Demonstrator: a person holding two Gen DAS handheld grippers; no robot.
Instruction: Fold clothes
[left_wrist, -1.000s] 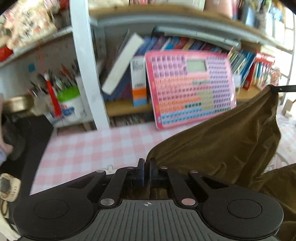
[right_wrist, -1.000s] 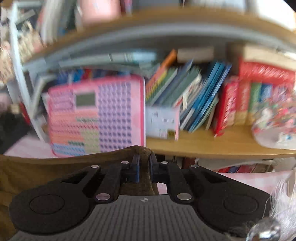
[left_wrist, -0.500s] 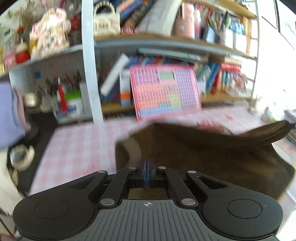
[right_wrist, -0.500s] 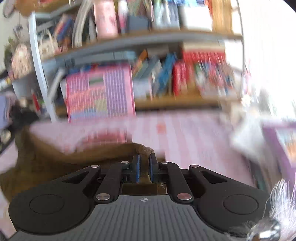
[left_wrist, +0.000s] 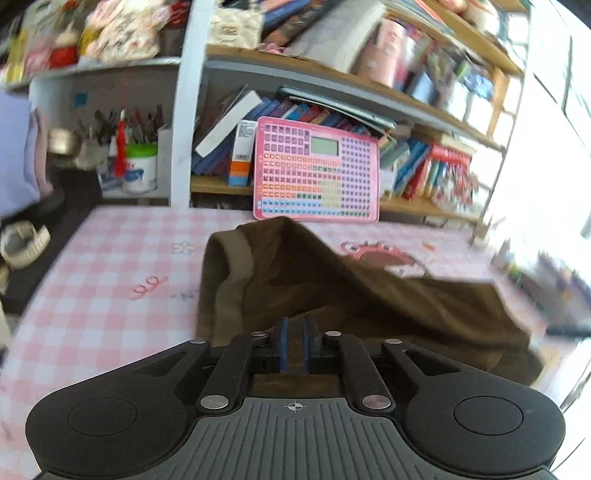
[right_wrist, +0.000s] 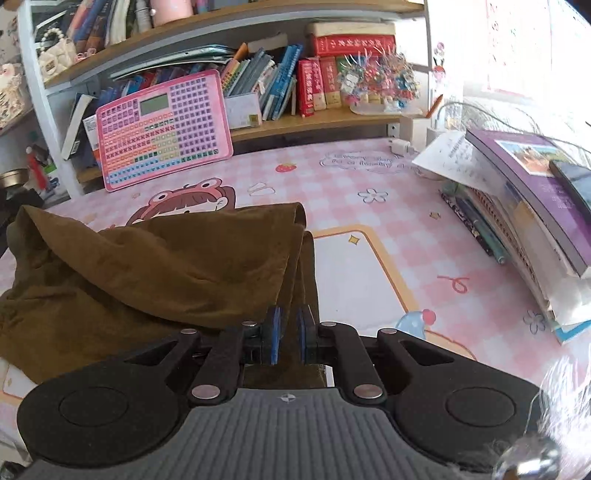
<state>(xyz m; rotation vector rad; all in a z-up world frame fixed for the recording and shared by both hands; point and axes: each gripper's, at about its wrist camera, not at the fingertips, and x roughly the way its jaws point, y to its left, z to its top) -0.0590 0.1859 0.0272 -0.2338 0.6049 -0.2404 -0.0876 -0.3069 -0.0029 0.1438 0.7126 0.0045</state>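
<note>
Left gripper (left_wrist: 294, 343): nearest my left camera; I see its blue pads set close together with brown cloth filling the narrow gap, so I read it as clenched on the garment.
Right gripper (right_wrist: 287, 339): the same picture on my right camera; blue pads close, a band of brown fabric running between them, grasping the garment's edge.
Brown garment (right_wrist: 155, 273): it lies mostly on the table, bunched and creased, rising to each gripper; from my left view (left_wrist: 332, 291) a hemmed edge curls up on the far left side, and the cloth sags toward the right.
Pink checked tablecloth (right_wrist: 369, 181): it covers the table under the garment, printed with flowers, a strawberry and a cartoon girl partly hidden by the cloth.
Stack of books (right_wrist: 524, 206): on the table's right side, well apart from the garment, a purple one on top.
Pink keyboard toy (right_wrist: 162, 129): beyond the garment, leaning against the shelf at the table's back edge.
Bookshelf (right_wrist: 303, 122): farthest from me, crowded with upright books.
</note>
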